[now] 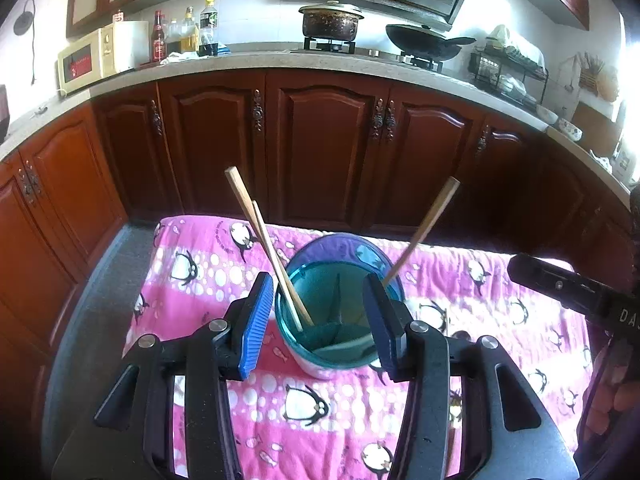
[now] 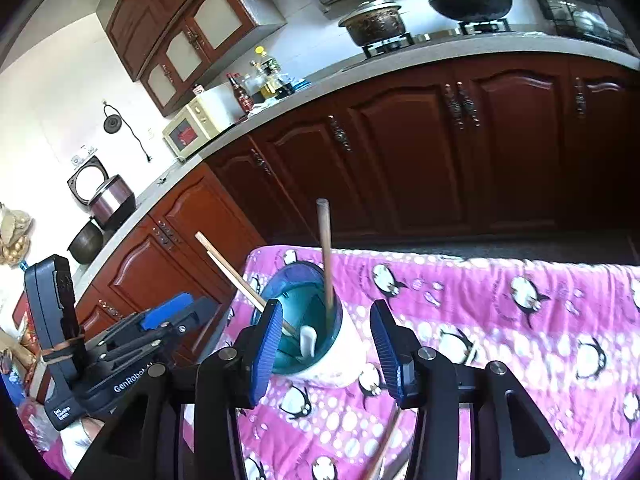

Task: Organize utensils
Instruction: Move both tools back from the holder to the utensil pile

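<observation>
Both grippers, left (image 1: 318,320) and right (image 2: 324,354), hang open and empty by the cup (image 1: 336,320) on the tablecloth (image 1: 320,420). Three chopsticks (image 1: 266,248) stand inside; one more (image 2: 386,440) lies nearby, probably next for the right.

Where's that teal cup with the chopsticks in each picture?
Left wrist view: cup at lower centre, between the gripper's fingers.
Right wrist view: cup left of centre, by the left finger.
Shared landmark: the microwave on the counter.
</observation>
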Available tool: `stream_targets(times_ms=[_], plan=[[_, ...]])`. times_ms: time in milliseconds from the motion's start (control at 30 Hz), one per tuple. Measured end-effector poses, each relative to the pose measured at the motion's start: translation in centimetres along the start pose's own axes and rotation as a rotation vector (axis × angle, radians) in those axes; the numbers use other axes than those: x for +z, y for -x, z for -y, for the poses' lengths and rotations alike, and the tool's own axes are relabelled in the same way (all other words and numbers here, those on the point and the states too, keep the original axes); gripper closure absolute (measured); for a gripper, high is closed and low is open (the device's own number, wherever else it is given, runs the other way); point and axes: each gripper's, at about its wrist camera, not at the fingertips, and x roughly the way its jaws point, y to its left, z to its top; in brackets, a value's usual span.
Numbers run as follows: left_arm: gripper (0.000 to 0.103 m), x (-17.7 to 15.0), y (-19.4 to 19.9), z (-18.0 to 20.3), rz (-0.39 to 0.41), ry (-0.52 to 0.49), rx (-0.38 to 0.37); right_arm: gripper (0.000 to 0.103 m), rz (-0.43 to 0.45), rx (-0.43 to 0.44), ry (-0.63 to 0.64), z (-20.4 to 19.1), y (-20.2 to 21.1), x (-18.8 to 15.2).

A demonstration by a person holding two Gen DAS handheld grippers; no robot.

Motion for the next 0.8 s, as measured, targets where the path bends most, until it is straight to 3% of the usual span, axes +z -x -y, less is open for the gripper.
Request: stream_targets(times_ms=[533, 800], plan=[[0.057, -3.1, 2.0, 2.9, -0.016, -0.034, -0.009, 0.059, -0.011, -0.081, -0.034, 1.2, 3.8, -4.4], [0.057, -5.2, 1.2, 4.1, -0.072, -0.03, -0.061, 0.058, -0.043, -0.131, -0.053, 3.2, 4.7, -6.9]])
